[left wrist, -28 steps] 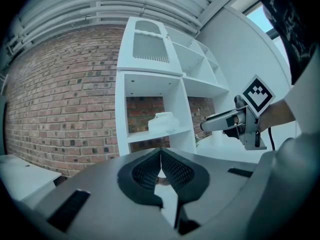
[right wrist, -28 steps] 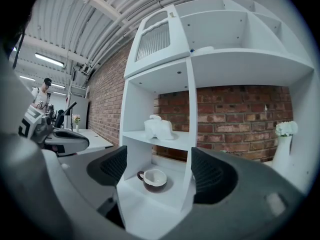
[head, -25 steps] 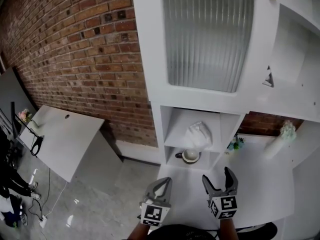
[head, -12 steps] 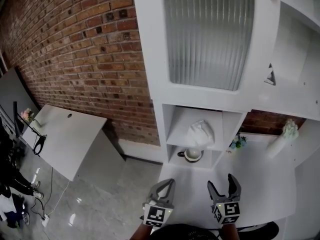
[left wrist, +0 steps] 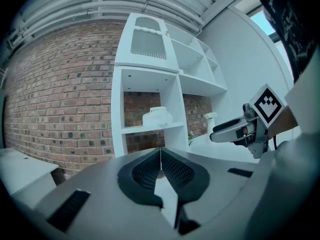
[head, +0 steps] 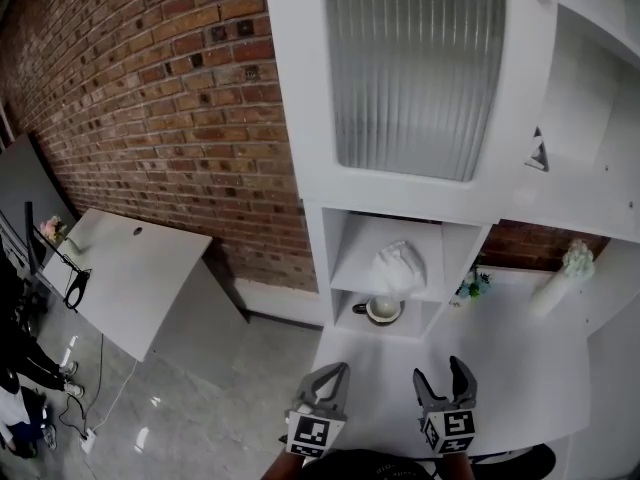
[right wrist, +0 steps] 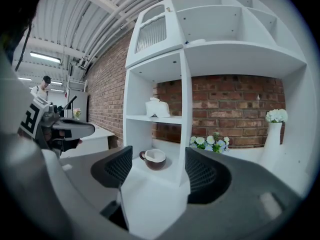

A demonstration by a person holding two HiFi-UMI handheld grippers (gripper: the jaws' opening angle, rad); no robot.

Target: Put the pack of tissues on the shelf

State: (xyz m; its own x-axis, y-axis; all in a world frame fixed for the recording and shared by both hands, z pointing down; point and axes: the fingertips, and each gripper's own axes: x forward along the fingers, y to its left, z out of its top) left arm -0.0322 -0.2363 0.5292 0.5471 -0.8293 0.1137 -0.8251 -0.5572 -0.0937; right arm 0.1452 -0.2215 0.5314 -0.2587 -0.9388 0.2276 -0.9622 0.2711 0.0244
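Head view: crumpled white tissue pack (head: 398, 266) ahead on white shelf (head: 352, 284) — slightly nearer right gripper (head: 440, 370), empty jaws spread, just narrowing; left gripper (head: 338, 370) pressed together.

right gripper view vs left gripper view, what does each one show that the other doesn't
Only the right gripper view: a brown cup in the lower compartment, a person standing far off, and the left gripper from the side.
Only the left gripper view: the left gripper's own jaws meeting, empty, and the right gripper from the side; its jaws stand apart, have just been closing, nothing between them.
Both: the white shelf unit, the pack of tissues on its middle shelf, the brick wall.
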